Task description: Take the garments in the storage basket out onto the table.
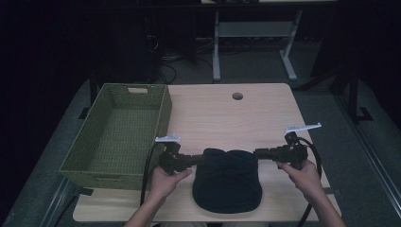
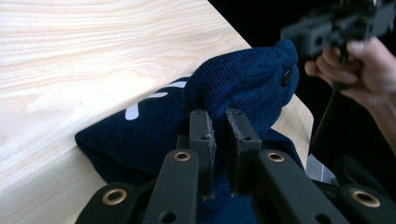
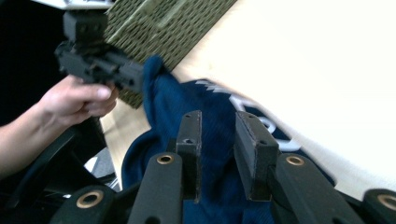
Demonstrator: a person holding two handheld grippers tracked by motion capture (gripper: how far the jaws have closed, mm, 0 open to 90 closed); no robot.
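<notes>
A dark blue knit hat with white lettering lies at the front of the wooden table, between my two grippers. My left gripper holds the hat's left edge. In the left gripper view its jaws are shut on a raised fold of the knit. My right gripper is at the hat's right edge. In the right gripper view its jaws stand apart, with blue fabric lying loose between them. Each gripper view also shows the other hand holding its gripper at the far end of the hat.
A green woven basket with nothing in it stands on the table's left side, close to my left gripper. A round cable hole sits near the table's far edge. Desk legs and cables stand on the dark floor beyond.
</notes>
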